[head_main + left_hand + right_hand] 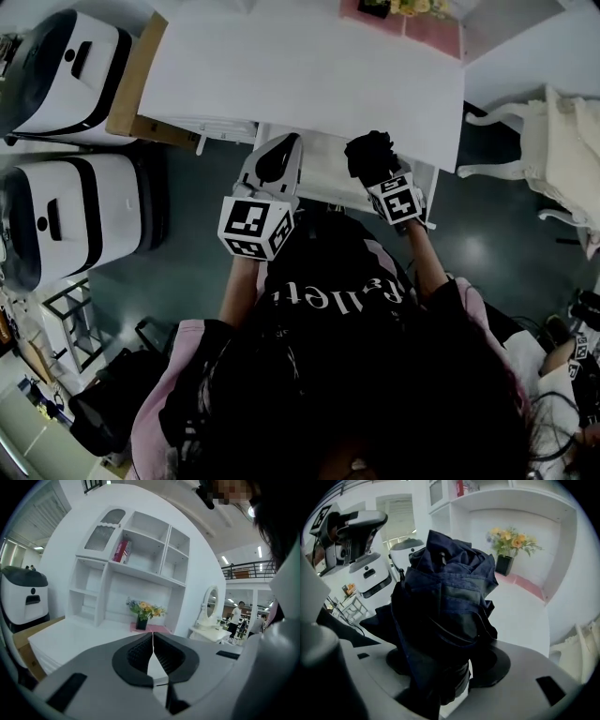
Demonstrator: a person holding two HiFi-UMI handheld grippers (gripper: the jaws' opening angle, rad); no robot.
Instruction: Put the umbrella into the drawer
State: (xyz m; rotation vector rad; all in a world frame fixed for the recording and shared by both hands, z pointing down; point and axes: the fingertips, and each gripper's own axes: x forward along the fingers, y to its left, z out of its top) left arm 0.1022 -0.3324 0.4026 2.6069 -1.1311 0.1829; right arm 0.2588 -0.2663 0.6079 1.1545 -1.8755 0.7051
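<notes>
A folded dark navy umbrella [368, 153] stands up out of my right gripper [378, 173], which is shut on its lower end. In the right gripper view the umbrella [445, 597] fills the middle and hides most of both jaws of the right gripper [461, 670]. My left gripper [279, 155] is beside it to the left, shut and empty; its pads meet in the left gripper view [153, 641]. Both are held over what looks like a pulled-out white drawer [323, 183] below the front edge of the white desk [300, 75].
A pink mat with a flower vase [403, 11] lies at the desk's back, under a white shelf unit [140, 559]. Two white-and-black machines [70, 211] stand on the floor at left next to a cardboard box [131, 84]. A white chair [562, 150] is at right.
</notes>
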